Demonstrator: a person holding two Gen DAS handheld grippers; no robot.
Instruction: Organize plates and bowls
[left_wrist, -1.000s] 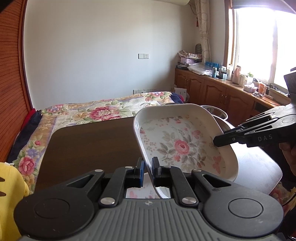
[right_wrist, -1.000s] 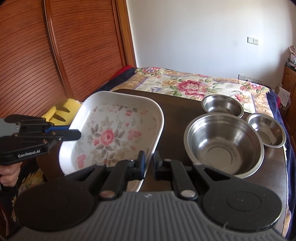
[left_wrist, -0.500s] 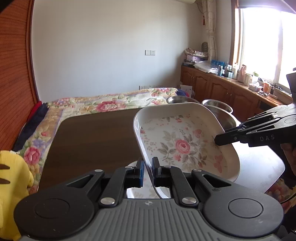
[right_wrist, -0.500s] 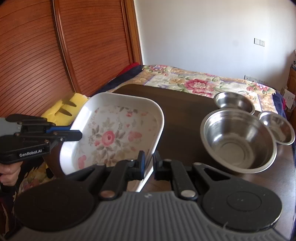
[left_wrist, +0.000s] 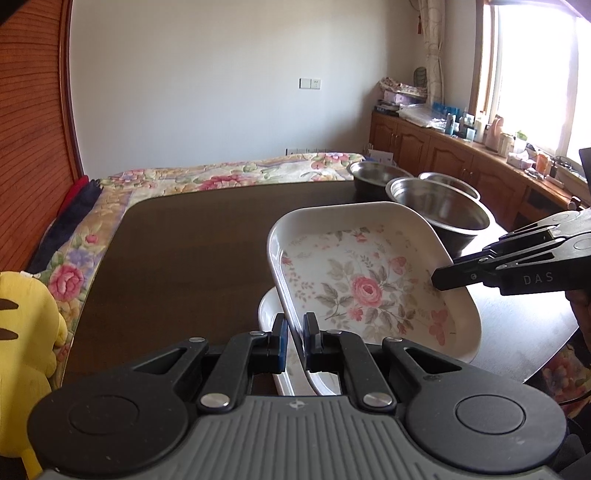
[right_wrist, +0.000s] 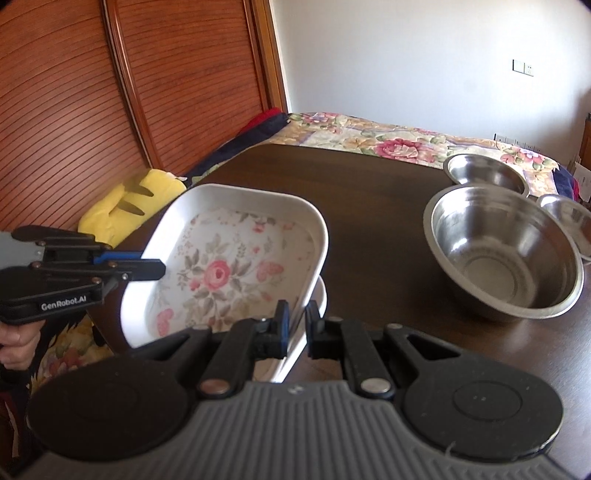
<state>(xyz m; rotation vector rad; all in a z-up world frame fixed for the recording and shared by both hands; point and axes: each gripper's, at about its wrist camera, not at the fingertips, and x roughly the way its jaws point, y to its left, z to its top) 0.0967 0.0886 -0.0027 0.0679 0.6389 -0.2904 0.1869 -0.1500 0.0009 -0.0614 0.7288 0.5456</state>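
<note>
Lowered since a second ago, the floral plate (left_wrist: 365, 291) now hangs just above a second plate (left_wrist: 266, 308) lying on the dark tabletop (left_wrist: 192, 258), where earlier it was held higher and tilted more steeply. From the left, a yellow plush toy (left_wrist: 26, 332) sits off the tabletop's edge; next, the left gripper (left_wrist: 294, 332) has its fingers clenched on the floral plate's near rim. Across the dish, the right gripper (right_wrist: 295, 325) pinches the opposite rim in the same way, so the plate is carried between both hands. Farther right stand three steel bowls, the large bowl (right_wrist: 506, 254) nearest, a medium bowl (right_wrist: 484, 170) behind it and a small bowl (right_wrist: 569, 218) partly cut off at the frame edge.

Nesting looks like the step in hand. To do it well, the floral plate should be levelled and its corners squared with the plate beneath before it goes down, with both sides descending together. Each pair of fingers should let go only once the dish rests fully seated, then draw back outward without dragging the stack.
</note>
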